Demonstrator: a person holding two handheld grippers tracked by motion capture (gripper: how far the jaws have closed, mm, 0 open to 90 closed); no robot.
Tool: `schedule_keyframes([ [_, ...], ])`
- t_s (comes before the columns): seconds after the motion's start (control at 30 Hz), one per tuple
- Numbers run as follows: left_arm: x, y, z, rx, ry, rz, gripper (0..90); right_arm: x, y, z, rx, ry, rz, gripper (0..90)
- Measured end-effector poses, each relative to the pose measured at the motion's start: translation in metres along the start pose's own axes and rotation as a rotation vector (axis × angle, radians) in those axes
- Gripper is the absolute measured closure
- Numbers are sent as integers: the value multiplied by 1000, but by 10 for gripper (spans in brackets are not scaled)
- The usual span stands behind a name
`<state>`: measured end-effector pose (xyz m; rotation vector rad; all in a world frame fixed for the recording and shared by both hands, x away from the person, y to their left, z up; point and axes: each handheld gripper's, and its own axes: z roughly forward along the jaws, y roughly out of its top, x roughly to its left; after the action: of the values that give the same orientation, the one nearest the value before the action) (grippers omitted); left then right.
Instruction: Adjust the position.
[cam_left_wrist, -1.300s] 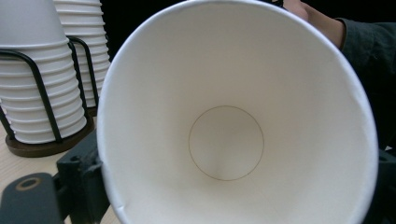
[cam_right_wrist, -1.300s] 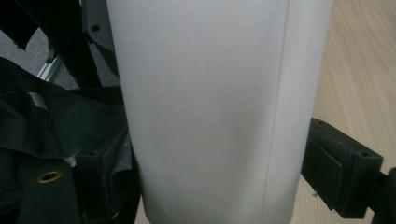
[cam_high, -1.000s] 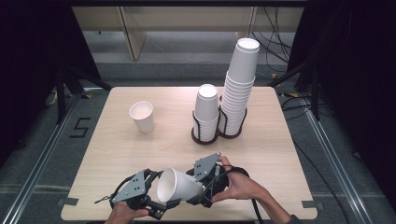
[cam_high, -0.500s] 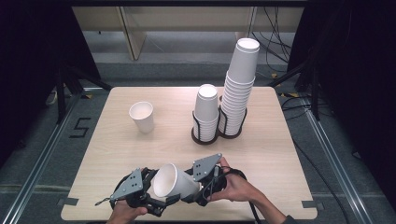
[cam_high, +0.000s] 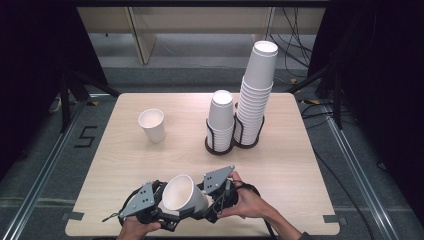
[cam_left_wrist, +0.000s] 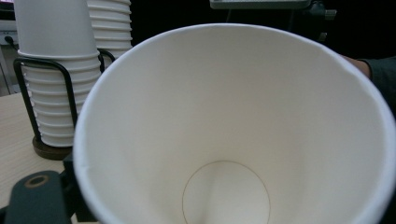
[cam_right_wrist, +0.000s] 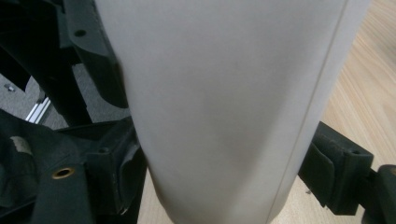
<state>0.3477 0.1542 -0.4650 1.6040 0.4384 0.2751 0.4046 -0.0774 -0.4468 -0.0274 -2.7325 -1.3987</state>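
A white paper cup (cam_high: 182, 192) lies tilted between my two grippers near the table's front edge, its mouth turned up and toward the left. My right gripper (cam_high: 207, 197) has a jaw on each side of the cup wall (cam_right_wrist: 224, 107) and is shut on it. My left gripper (cam_high: 159, 206) sits at the cup's mouth and looks straight into the cup (cam_left_wrist: 233, 140). Its jaws have just been closing. One jaw lies outside the rim at lower left; the other is hidden behind the cup, so I cannot tell whether they press on it.
A single upright paper cup (cam_high: 151, 125) stands at mid-left of the table. A short stack of cups (cam_high: 220, 117) and a tall stack (cam_high: 256, 95) stand in black wire holders (cam_high: 220, 145) at centre right. The front edge of the table (cam_high: 300, 230) is close under the hands.
The held cup has tipped slightly, its mouth turning a little further up and left. Both hands stay almost in place.
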Motion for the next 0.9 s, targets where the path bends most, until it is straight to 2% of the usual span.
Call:
schedule_keyframes([
  [0.13, 1, 3, -3, -11, 15, 3, 138, -1, -4, 0, 17, -14, 37, 165],
  [0.2, 3, 4, -5, -12, 35, 0, 139, -2, -5, -1, 24, -22, 39, 164],
  [0.3, 8, 4, -8, 1, 80, -17, 138, -5, -9, -6, 31, -42, 58, 162],
  [0.37, 11, 3, -10, 18, 127, -20, 138, -7, -12, -12, 34, -56, 67, 162],
  [0.5, 20, 2, -14, 57, 229, -19, 138, -11, -21, -23, 49, -121, 90, 169],
  [0.53, 21, 2, -15, 79, 258, -14, 138, -12, -22, -26, 51, -141, 96, 170],
  [0.57, 22, 2, -16, 83, 269, -13, 138, -13, -26, -31, 49, -164, 108, 175],
  [0.6, 24, 1, -15, 77, 276, -15, 138, -13, -26, -31, 49, -164, 108, 175],
  [0.63, 25, 2, -17, 105, 310, -9, 138, -14, -27, -34, 46, -178, 115, 176],
  [0.7, 28, 1, -18, 106, 325, -10, 138, -14, -30, -39, 45, -194, 123, 184],
  [0.77, 30, 1, -20, 132, 354, -15, 138, -14, -32, -41, 33, -205, 137, 185],
  [0.9, 35, -1, -21, 176, 407, 1, 138, -14, -37, -46, 37, -224, 144, 188],
])
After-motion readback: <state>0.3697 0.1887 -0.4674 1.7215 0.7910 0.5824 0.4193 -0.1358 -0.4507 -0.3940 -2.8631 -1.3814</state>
